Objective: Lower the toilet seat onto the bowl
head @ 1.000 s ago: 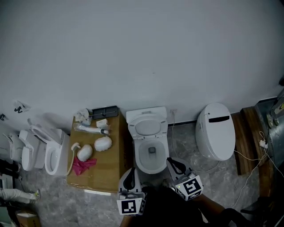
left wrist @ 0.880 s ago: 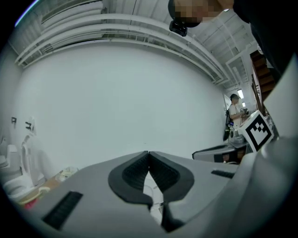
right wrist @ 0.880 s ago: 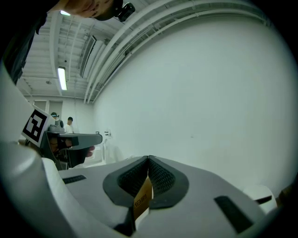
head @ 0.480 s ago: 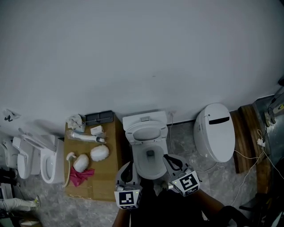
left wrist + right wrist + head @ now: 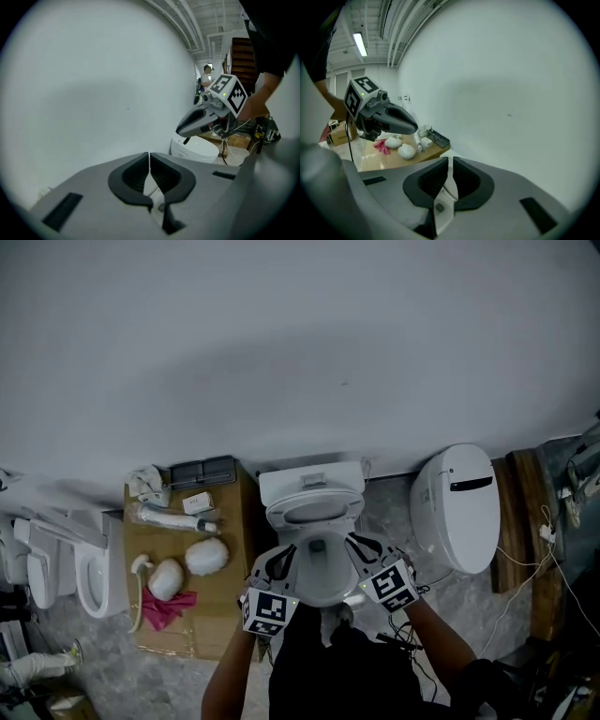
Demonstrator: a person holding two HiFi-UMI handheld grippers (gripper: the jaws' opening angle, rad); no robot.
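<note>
Head view: both grippers have come forward and down from the near edge of the picture. The left gripper (image 5: 278,562) now sits at the left side of the bowl (image 5: 323,594) and the right gripper (image 5: 359,545) at its right. The toilet seat (image 5: 314,512) is still raised, leaning back toward the tank at the far side. Neither gripper touches it yet, so I judge this an approach with the lowering not begun.

Left gripper view: the left gripper (image 5: 149,161) has its jaws pressed together with nothing between them. The right gripper (image 5: 183,130) hangs to the right, in front of a second, closed toilet (image 5: 194,149).

Right gripper view: the right gripper (image 5: 450,168) is all but closed, a hairline gap at most, and empty. Only a sliver of white porcelain shows below. The left gripper (image 5: 410,126) hangs at the left, over the brown counter (image 5: 393,161) with its pink cloth (image 5: 382,145).

With both sets of jaws closed, I expect a push on the raised seat.
</note>
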